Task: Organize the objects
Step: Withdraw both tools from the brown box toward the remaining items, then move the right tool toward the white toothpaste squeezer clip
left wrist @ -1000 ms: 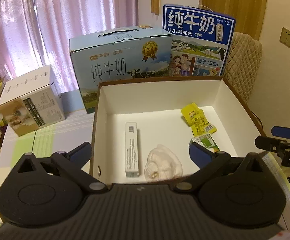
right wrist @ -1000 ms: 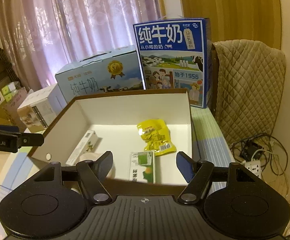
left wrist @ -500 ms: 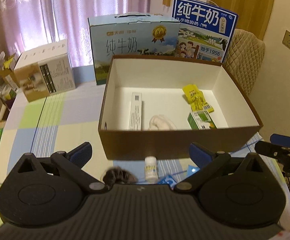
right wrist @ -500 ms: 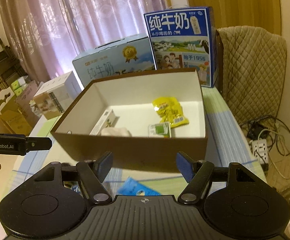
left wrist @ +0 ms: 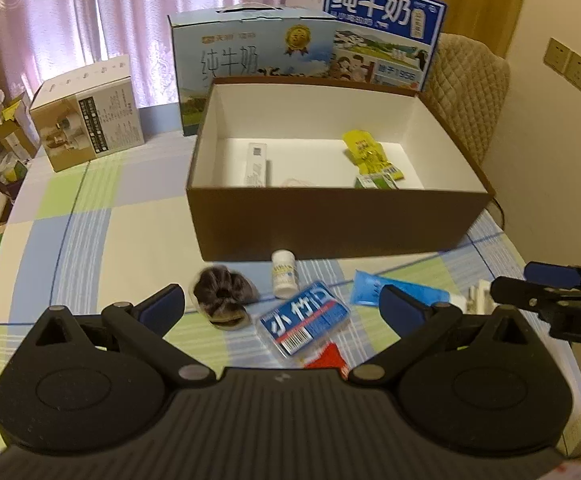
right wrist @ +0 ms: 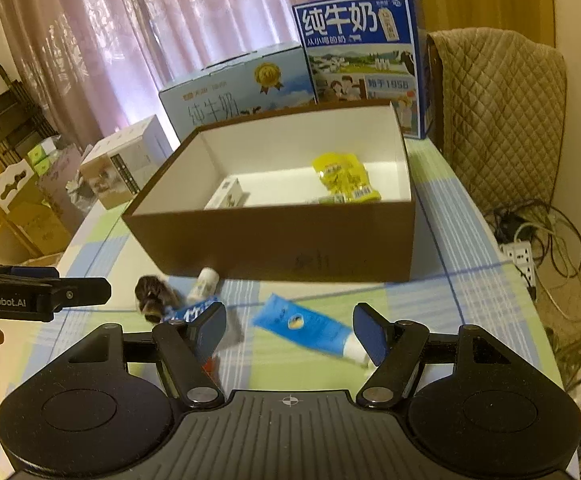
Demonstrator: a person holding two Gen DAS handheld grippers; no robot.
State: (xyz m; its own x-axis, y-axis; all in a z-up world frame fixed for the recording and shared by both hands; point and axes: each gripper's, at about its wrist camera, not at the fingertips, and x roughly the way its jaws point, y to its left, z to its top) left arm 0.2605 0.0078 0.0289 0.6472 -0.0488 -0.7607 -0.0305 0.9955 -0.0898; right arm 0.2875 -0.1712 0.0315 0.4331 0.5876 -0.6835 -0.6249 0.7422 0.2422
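The checked tablecloth (left wrist: 90, 216) spreads under everything, and on it, at twelve o'clock from both grippers, sits the brown open box (left wrist: 342, 220) with white inner walls. Inside lie a long white carton (left wrist: 256, 164) toward ten o'clock, a yellow snack packet (left wrist: 366, 152) toward two o'clock, and a small green-and-white pack (left wrist: 376, 181) just in front of the packet, against the near wall. Behind the box stand two milk cartons, the pale blue one (left wrist: 250, 52) and the taller dark blue one (left wrist: 382, 28).

The left gripper (left wrist: 282, 304) hangs above the loose items in front of the box, its fingers spread wide and gripping nothing. Between them lies the blue tissue pack (left wrist: 304, 322); the dark hair scrunchie (left wrist: 222, 296) sits just inside the left finger, at about ten o'clock, and the small white bottle (left wrist: 284, 272) lies at twelve o'clock, close to the box wall.

The right gripper (right wrist: 290, 330) is likewise wide apart and empty. The blue tube (right wrist: 302, 328) lies slantwise between its fingers, its white cap end right by the right finger (right wrist: 370, 334).
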